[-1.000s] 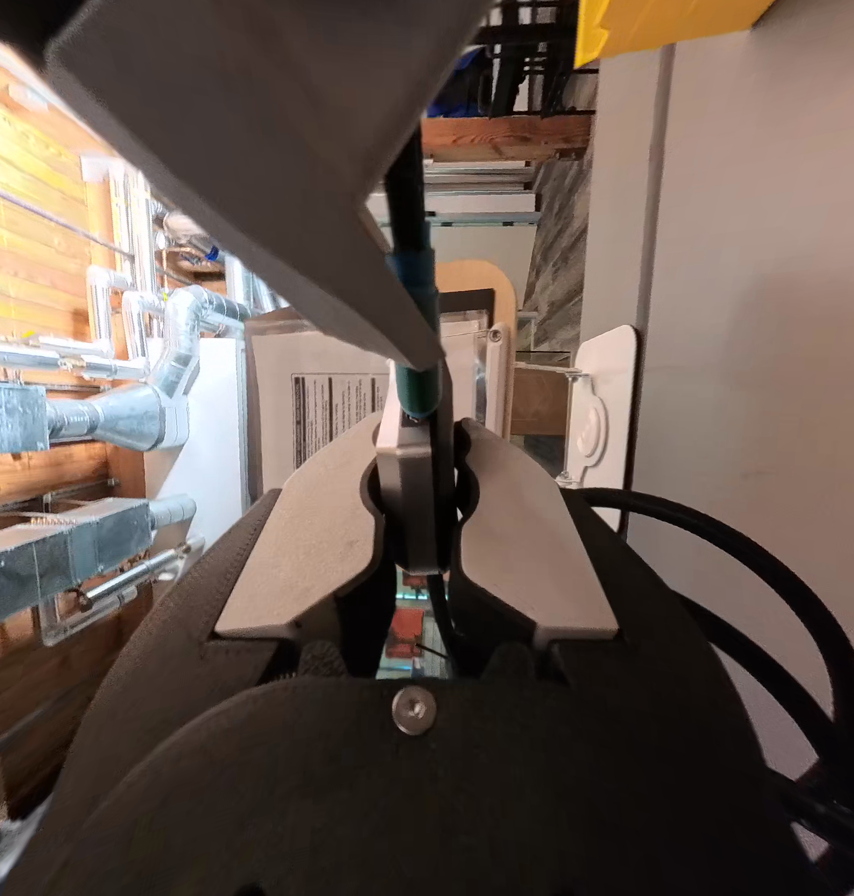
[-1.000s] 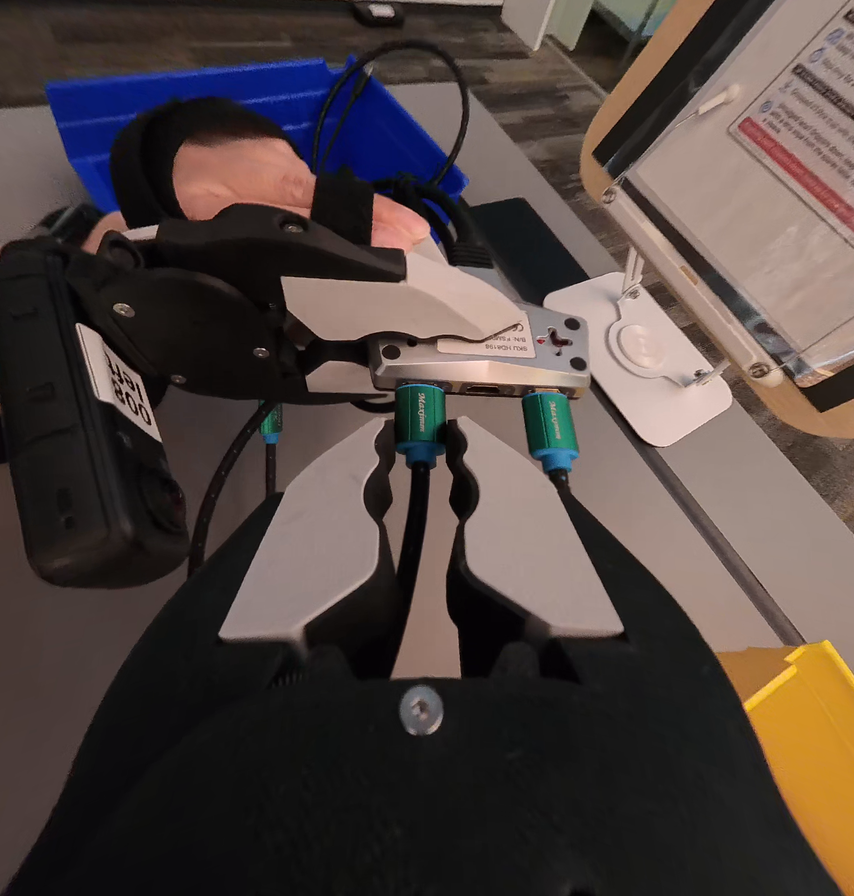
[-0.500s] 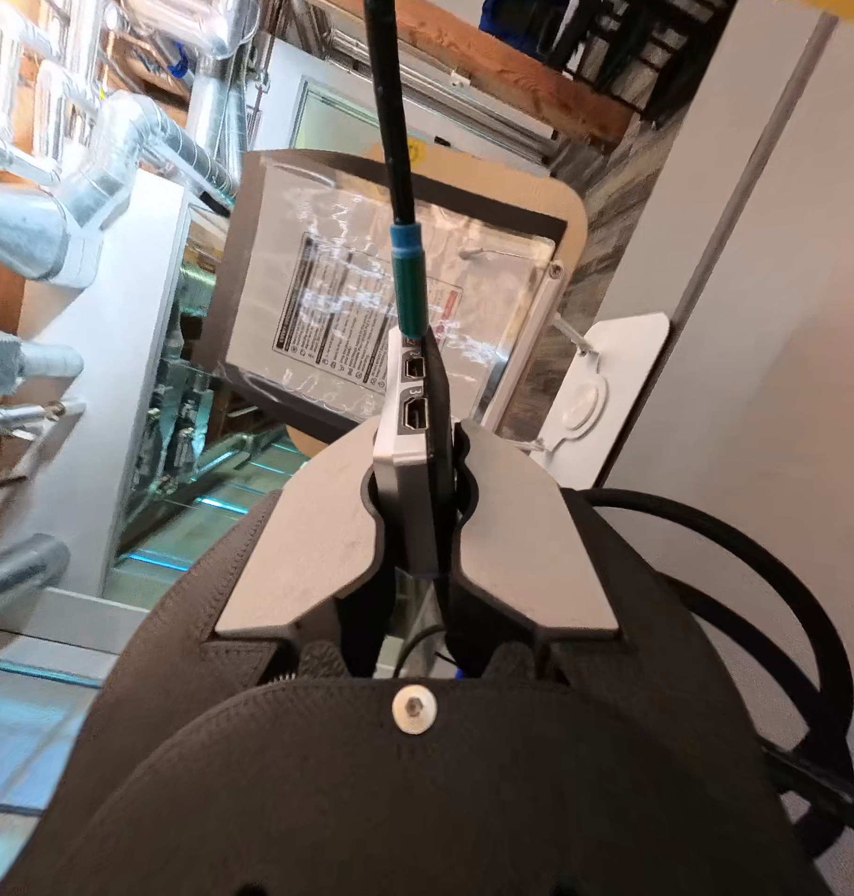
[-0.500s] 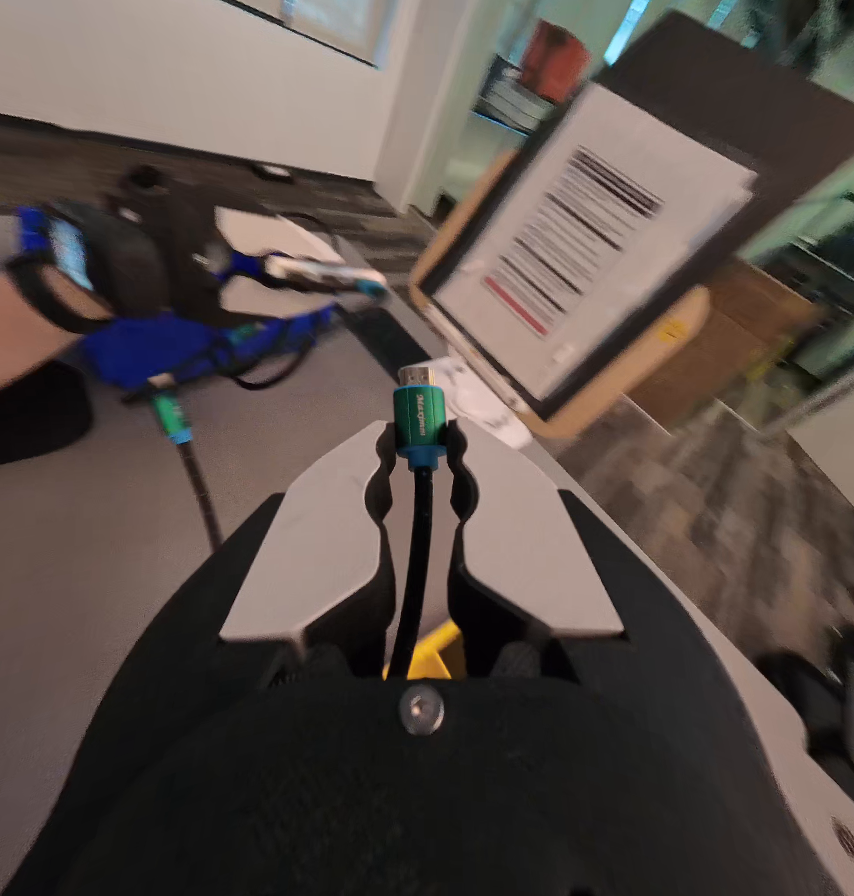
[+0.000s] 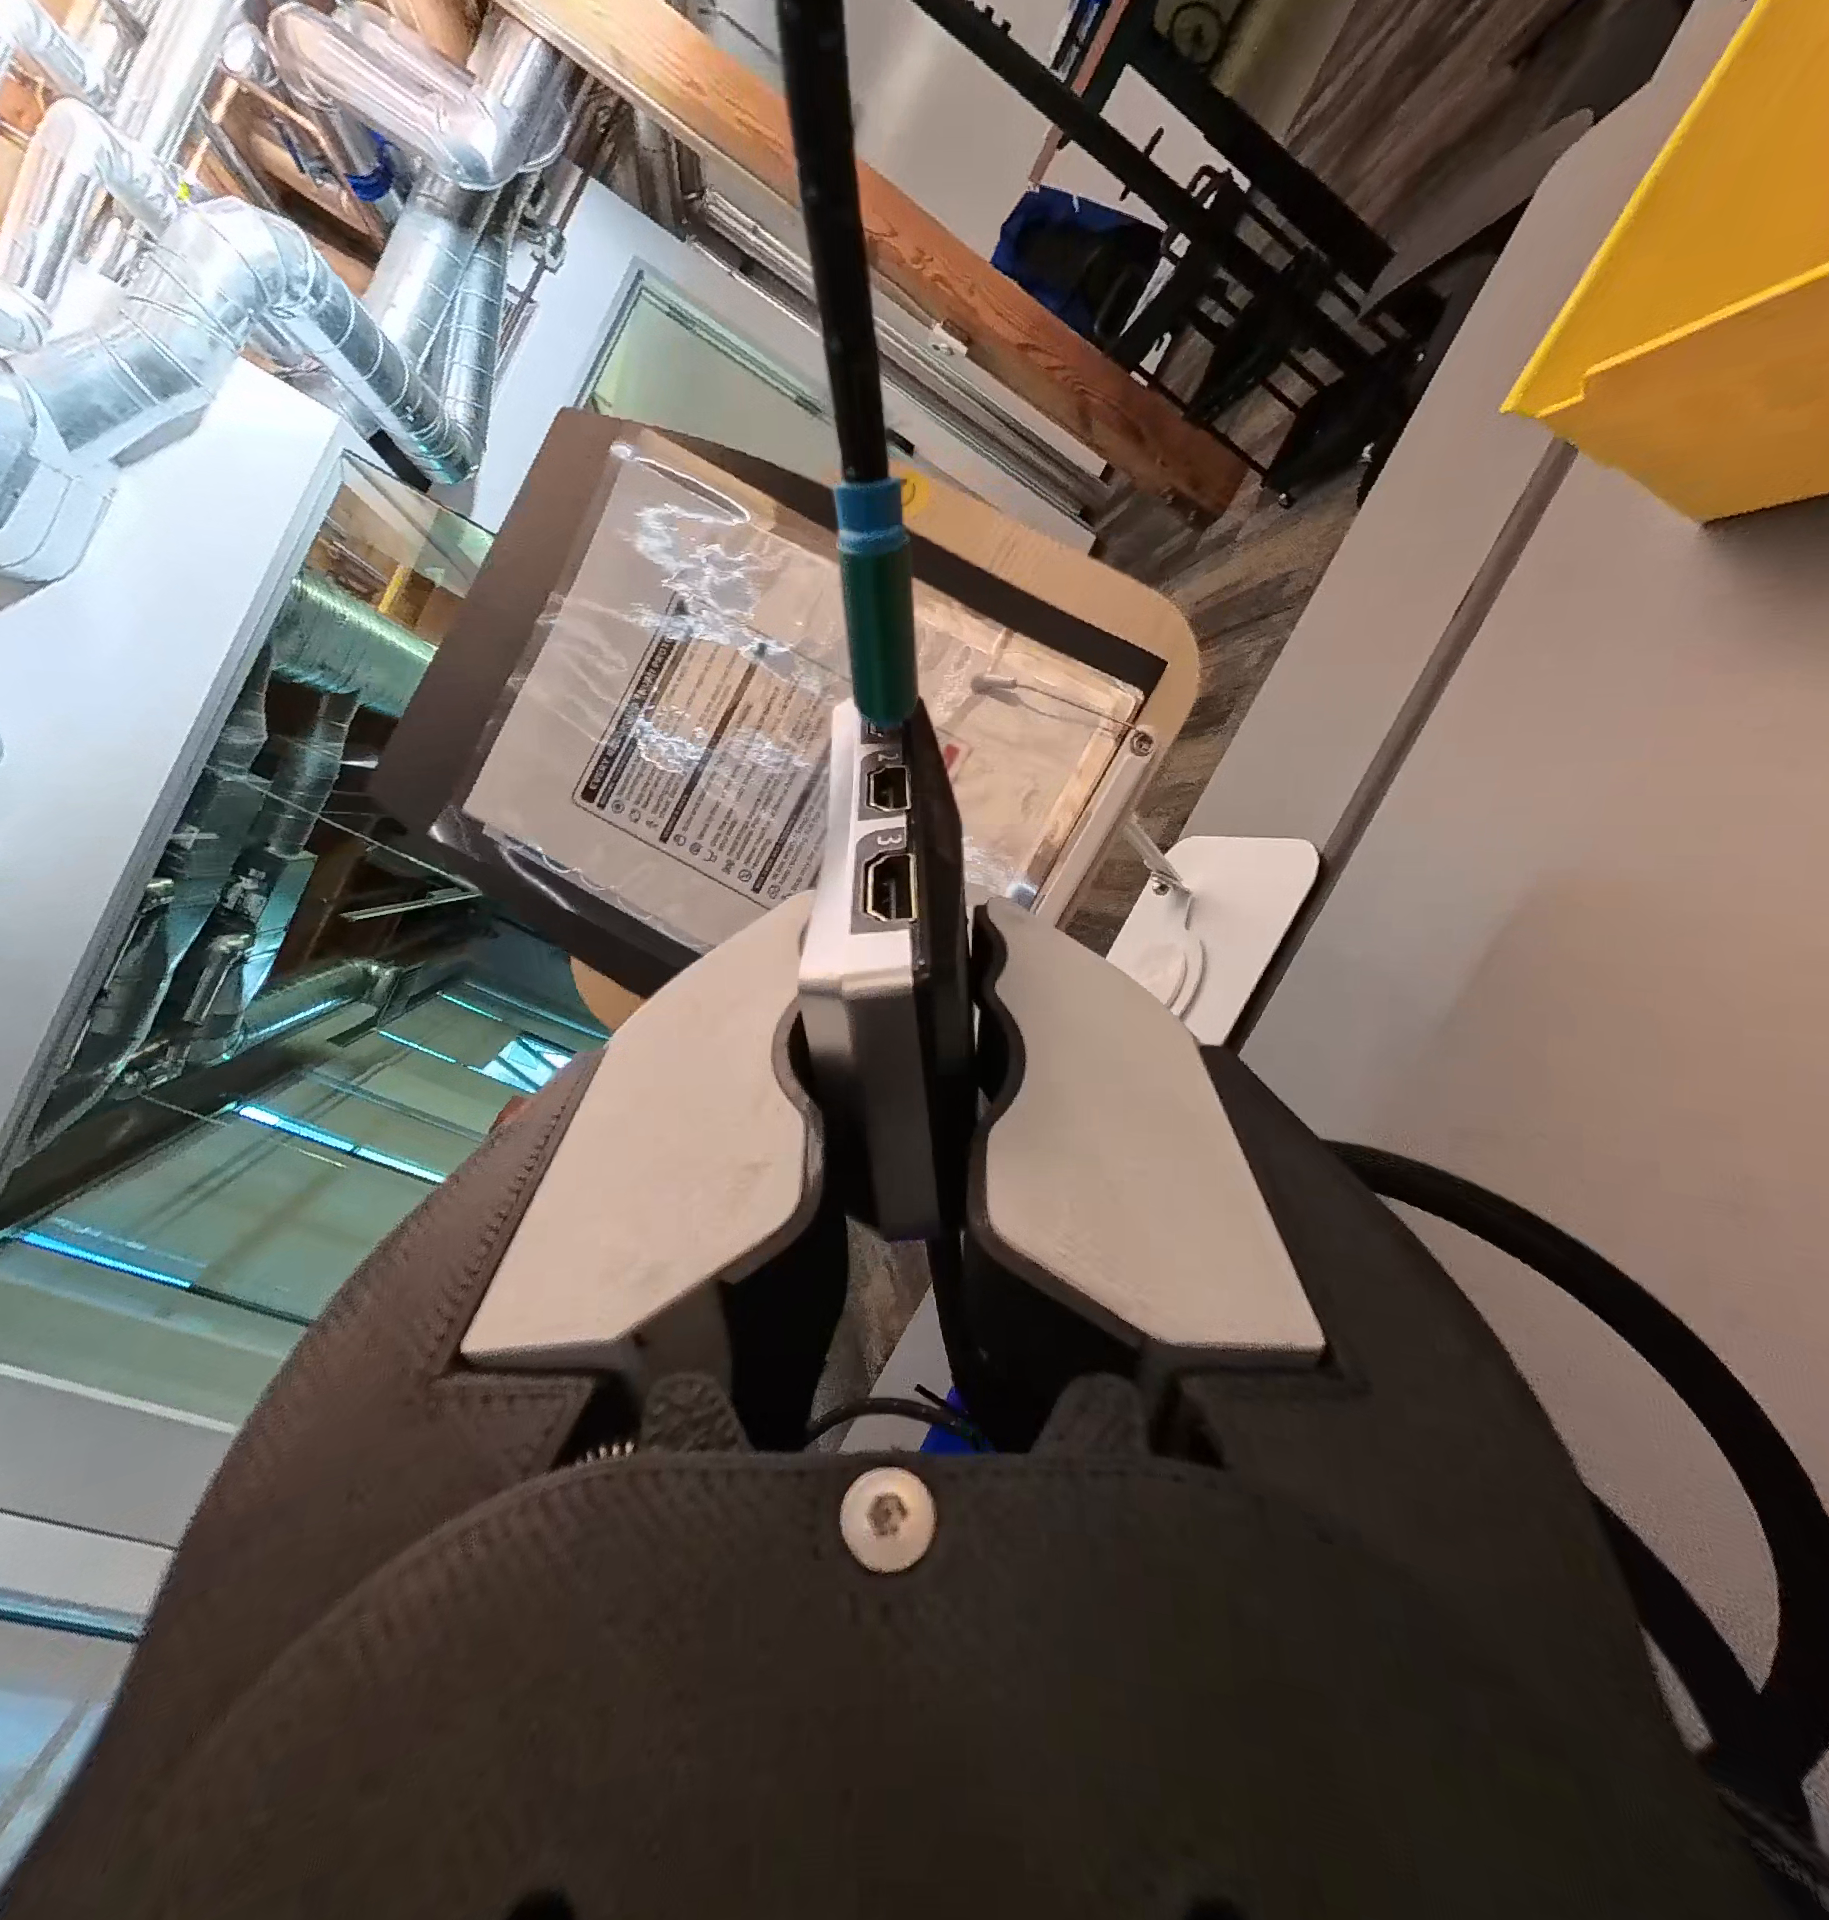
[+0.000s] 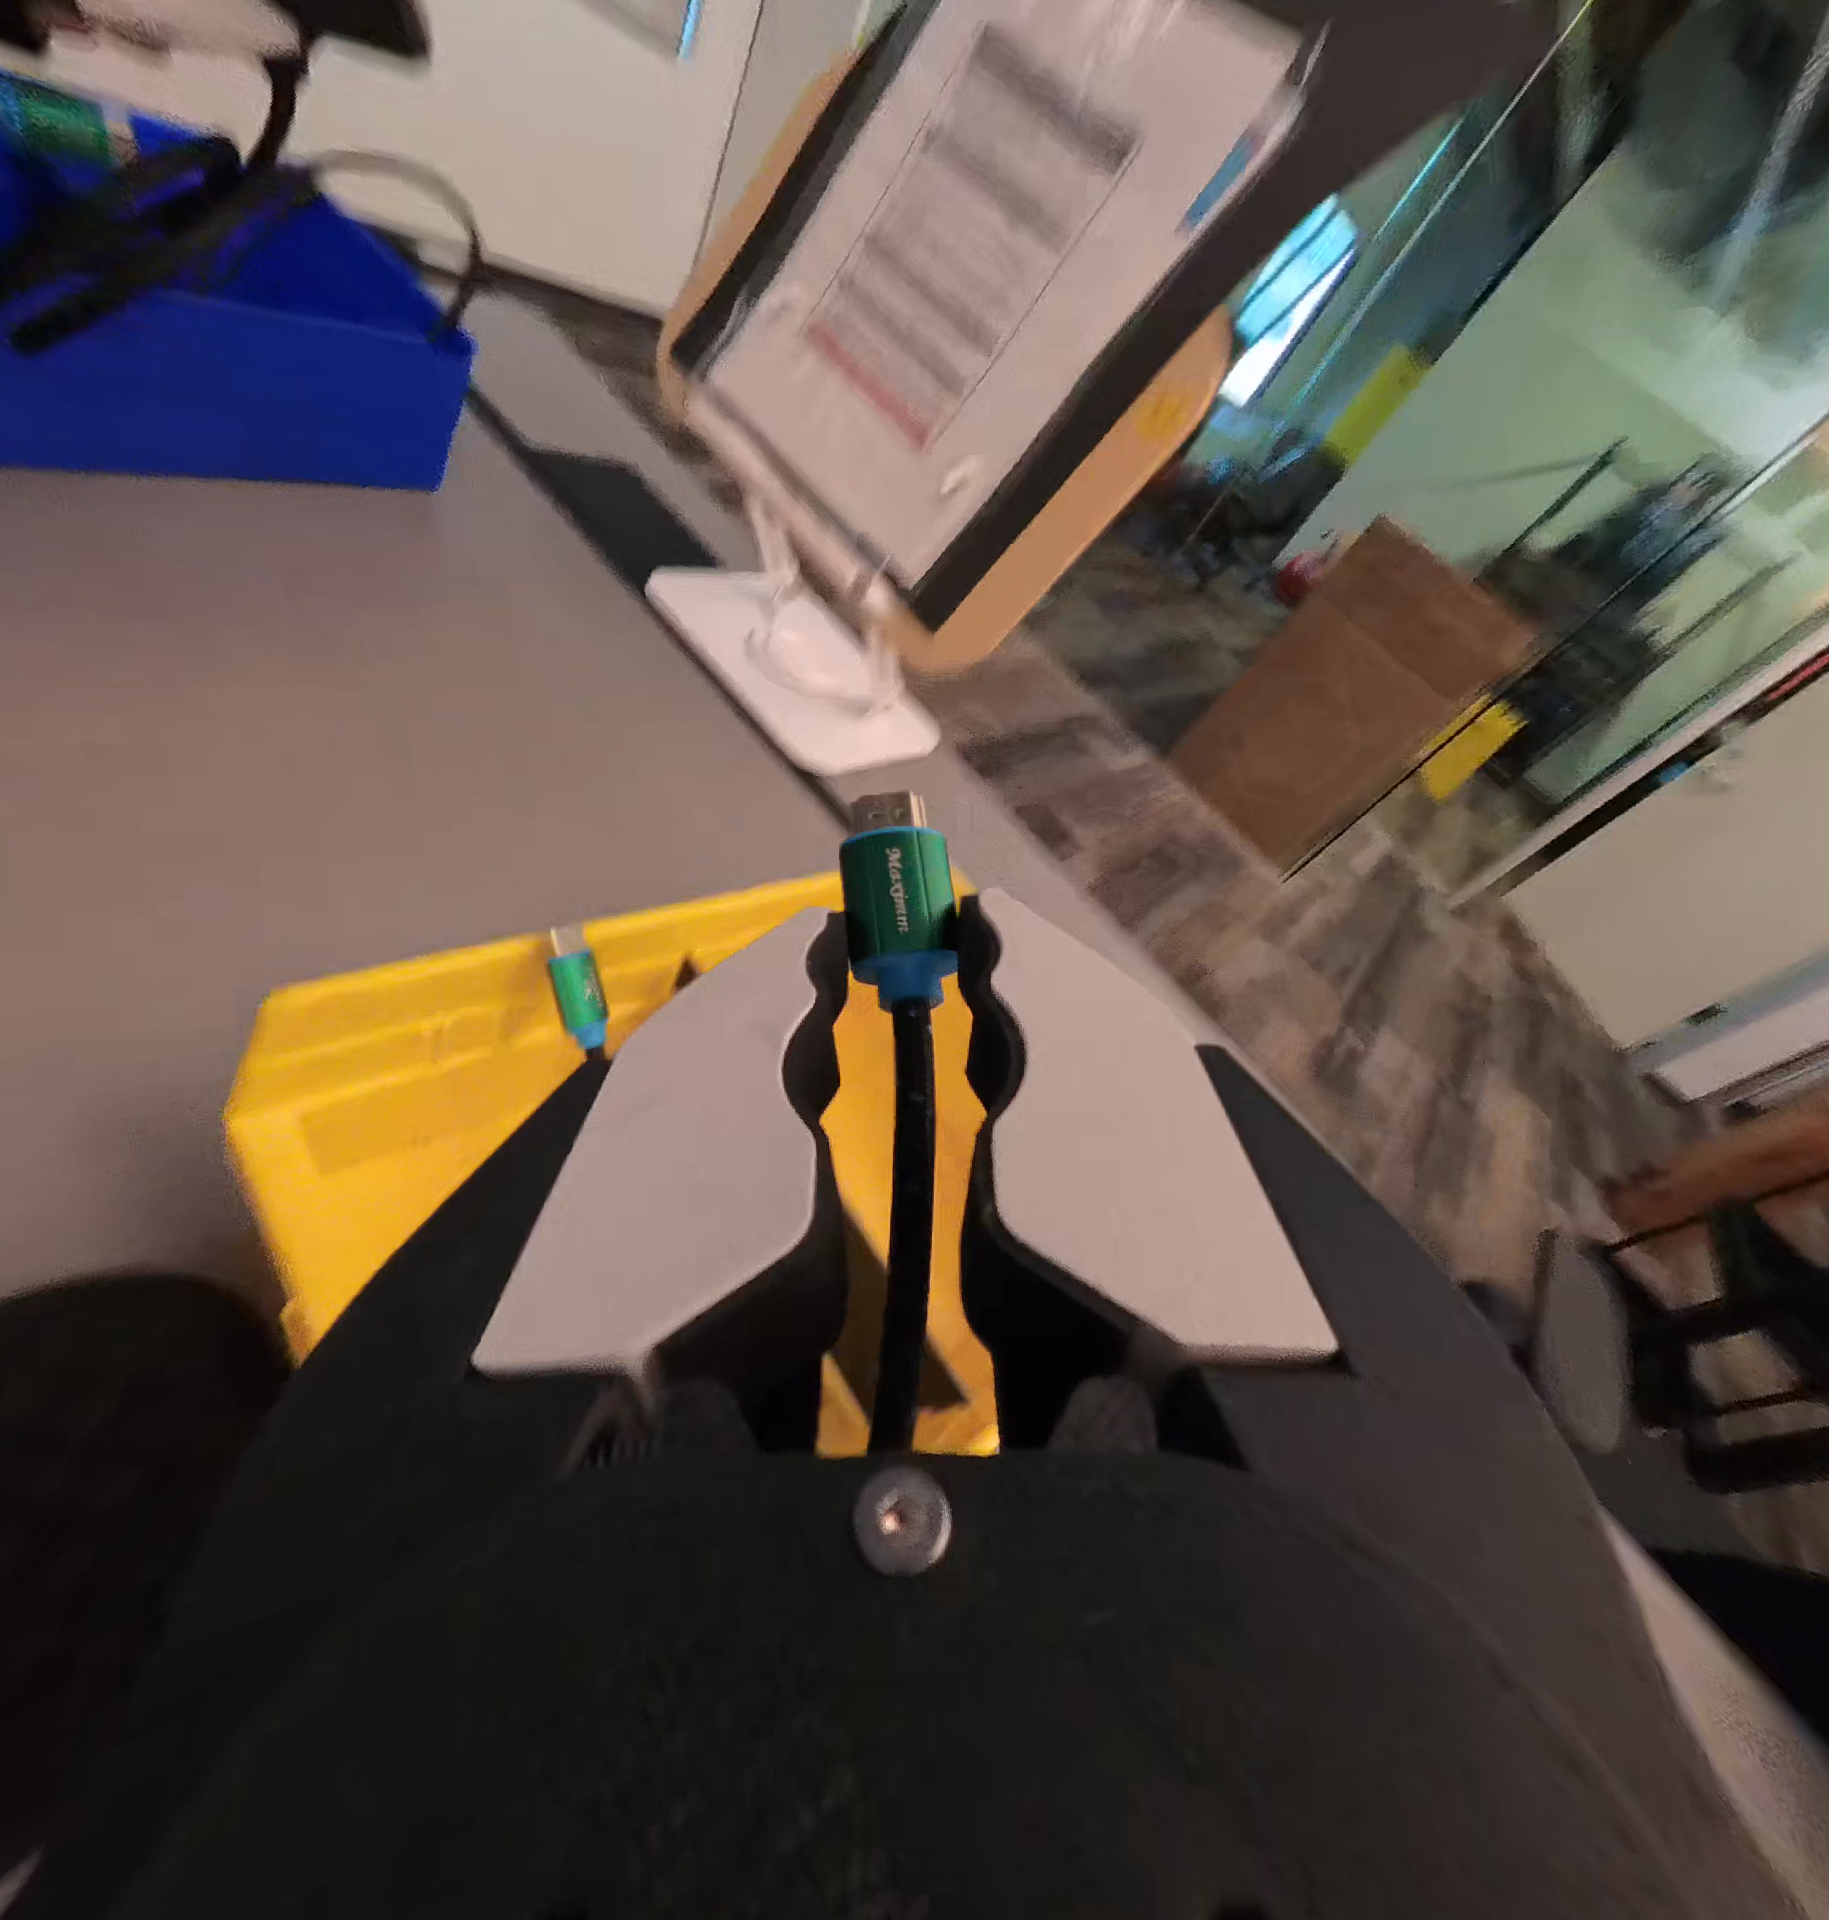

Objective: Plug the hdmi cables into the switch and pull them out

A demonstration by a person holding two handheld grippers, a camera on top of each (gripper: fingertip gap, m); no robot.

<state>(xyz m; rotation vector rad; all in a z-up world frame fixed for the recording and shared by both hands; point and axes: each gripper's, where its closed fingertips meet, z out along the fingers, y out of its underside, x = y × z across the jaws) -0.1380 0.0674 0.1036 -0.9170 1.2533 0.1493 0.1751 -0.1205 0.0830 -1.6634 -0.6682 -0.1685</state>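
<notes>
— Silver aluminium between our left gripper (image 5: pixel 894 1023) fingers: we've got the HDMI switch (image 5: pixel 882 997) clamped edge-on, the jaws closed tight on its slim body.

— And what's plugged in?

— One green-and-blue HDMI plug (image 5: pixel 874 613) sits in the far port, its black cable running straight up out of frame. Two nearer ports (image 5: pixel 889 847) on that same edge are open and bare.

— Over on the right?

— Our right gripper (image 6: pixel 902 930) is pinched shut on a second green HDMI plug (image 6: pixel 897 899), metal tip pointing forward and free in the air, its black cable (image 6: pixel 910 1184) trailing back between the fingers.

— Beneath it?

— We're hovering over a yellow bin (image 6: pixel 422 1081), and another green plug (image 6: pixel 577 997) shows just at its rim, left of our fingers. Grey table (image 6: pixel 266 748) beyond.

— Further out?

— A blue bin (image 6: pixel 214 384) with dark cables piled in it at the far left, blurred. A white stand (image 6: pixel 796 675) holds a plastic-covered printed sign (image 5: pixel 775 717); the left view shows that sign right behind the switch, and the yellow bin's corner (image 5: pixel 1720 312) at upper right. A thick black cable (image 5: pixel 1616 1403) loops by our left gripper's body.
</notes>
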